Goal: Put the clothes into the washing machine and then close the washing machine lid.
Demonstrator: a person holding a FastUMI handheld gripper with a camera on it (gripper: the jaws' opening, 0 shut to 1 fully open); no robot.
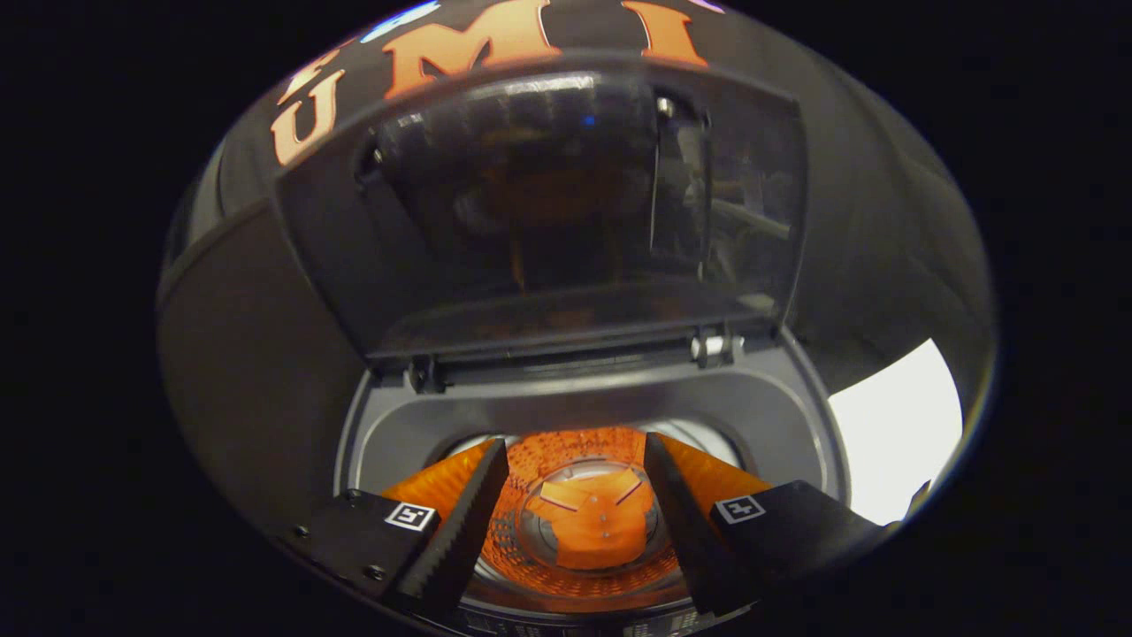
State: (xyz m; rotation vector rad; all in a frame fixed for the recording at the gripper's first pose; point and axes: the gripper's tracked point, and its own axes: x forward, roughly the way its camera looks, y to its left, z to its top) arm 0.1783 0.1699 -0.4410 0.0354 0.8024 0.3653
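Booth with dark cloth wall behind: top-loading washing machine (pixel 796 425), lid (pixel 548 212) raised upright beyond its opening, drum (pixel 584 522) directly below and between the jaws of the gripper (pixel 575 504), which stand apart, empty; no clothes discernible inside.

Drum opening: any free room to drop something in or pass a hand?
The hand-held gripper hangs open over the drum, nothing between its fingers. Free: the gap between the fingers down to the drum floor. The raised lid leaves the opening clear above. Tight: the rim behind the drum, under the lid hinge.
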